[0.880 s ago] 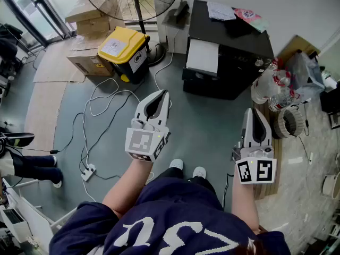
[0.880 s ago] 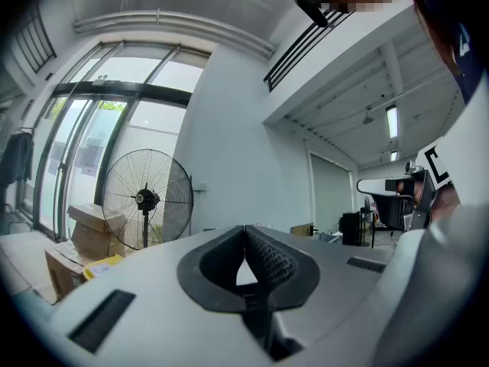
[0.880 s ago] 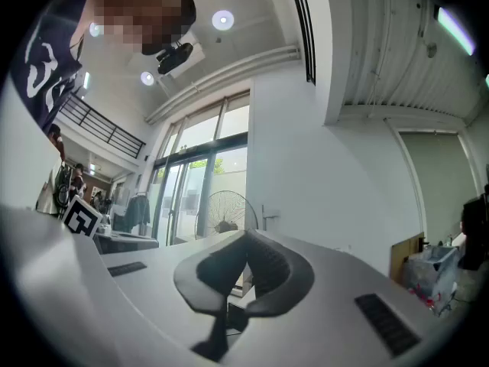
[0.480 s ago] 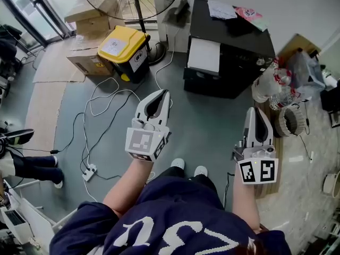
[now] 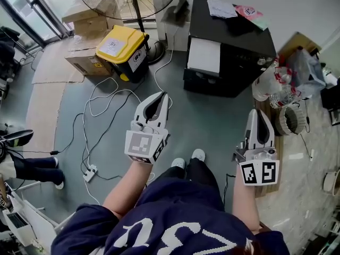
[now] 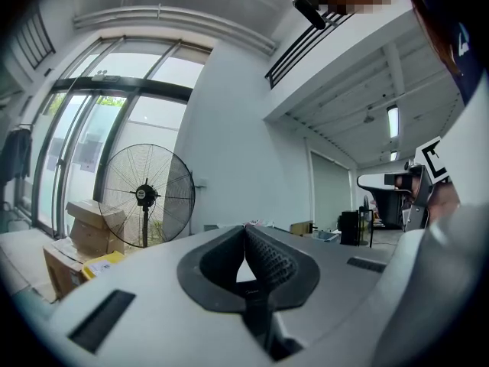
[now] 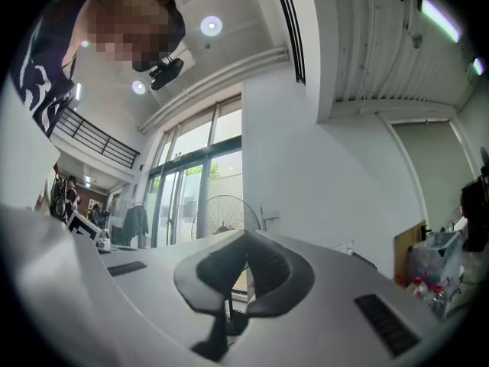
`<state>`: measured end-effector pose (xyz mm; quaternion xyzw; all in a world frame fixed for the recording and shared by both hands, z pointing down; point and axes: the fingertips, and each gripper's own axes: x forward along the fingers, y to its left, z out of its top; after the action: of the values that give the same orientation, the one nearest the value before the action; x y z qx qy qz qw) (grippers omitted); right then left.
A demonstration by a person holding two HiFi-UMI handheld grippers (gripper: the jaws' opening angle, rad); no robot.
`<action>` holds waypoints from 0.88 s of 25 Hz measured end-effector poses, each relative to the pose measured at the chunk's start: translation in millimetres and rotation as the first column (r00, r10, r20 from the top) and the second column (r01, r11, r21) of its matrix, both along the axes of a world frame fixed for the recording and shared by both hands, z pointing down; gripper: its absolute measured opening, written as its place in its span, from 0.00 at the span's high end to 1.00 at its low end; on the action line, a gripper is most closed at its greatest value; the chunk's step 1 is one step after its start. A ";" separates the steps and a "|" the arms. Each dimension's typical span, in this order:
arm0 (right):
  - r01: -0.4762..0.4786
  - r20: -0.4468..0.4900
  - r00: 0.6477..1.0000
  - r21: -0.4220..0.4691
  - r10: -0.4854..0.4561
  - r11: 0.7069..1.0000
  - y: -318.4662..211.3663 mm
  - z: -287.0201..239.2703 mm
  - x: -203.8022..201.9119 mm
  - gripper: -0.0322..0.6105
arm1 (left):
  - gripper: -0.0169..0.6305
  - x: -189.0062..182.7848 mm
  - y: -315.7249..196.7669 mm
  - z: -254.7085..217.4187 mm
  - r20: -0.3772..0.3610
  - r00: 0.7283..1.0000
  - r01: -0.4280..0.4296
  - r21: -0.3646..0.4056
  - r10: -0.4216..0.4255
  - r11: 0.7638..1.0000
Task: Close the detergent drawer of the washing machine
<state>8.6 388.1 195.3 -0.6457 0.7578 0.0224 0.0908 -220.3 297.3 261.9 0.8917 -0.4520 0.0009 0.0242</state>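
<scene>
I cannot make out a washing machine or a detergent drawer in any view. A black cabinet (image 5: 231, 41) with a white panel (image 5: 204, 54) on its front stands ahead, papers lying on its top. My left gripper (image 5: 160, 96) is held out level over the grey floor, shut and empty; in the left gripper view its pads (image 6: 246, 239) meet with nothing between them. My right gripper (image 5: 257, 113) hangs to the right, well short of the cabinet, also shut and empty. In the right gripper view the right gripper (image 7: 246, 241) points slightly upward at a white wall and tall windows.
A yellow-lidded bin (image 5: 122, 47), cardboard boxes (image 5: 85, 23) and a standing fan (image 5: 139, 4) are at the back left. Cables (image 5: 106, 102) and a power strip (image 5: 87, 172) lie on the floor. A bag of bottles (image 5: 271, 86) sits right of the cabinet.
One of the person's feet has stepped forward. Both grippers have stayed shut and nearly in place; the right one has drifted slightly lower in the view.
</scene>
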 end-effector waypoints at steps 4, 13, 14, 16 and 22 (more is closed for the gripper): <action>0.022 -0.003 1.000 -0.014 -0.022 1.000 -21.4 5.3 8.3 0.93 | 0.94 8.0 -14.1 7.8 -0.004 1.000 0.016 -0.019 -0.016 1.000; 0.128 0.000 0.992 -0.008 -0.128 0.992 -109.4 4.8 36.9 0.93 | 0.94 36.8 -79.7 7.5 -0.001 0.996 0.086 -0.027 -0.086 0.996; 0.139 0.002 0.990 -0.006 -0.139 0.990 -121.5 4.2 43.1 0.93 | 0.94 43.4 -89.6 6.7 -0.006 0.996 0.091 -0.029 -0.091 0.995; 0.157 0.014 0.988 -0.002 -0.157 0.988 -146.9 3.1 55.8 0.93 | 0.94 56.2 -109.5 6.8 -0.025 0.995 0.097 -0.037 -0.098 0.995; 0.228 0.035 0.973 0.012 -0.228 0.974 -215.1 3.0 83.6 0.93 | 0.94 83.9 -159.1 14.4 -0.017 0.986 0.165 -0.045 -0.166 0.985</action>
<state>92.2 173.1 198.3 -0.5544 0.8251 0.0031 0.1088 -136.4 138.2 276.4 0.8503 -0.5241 -0.0004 0.0481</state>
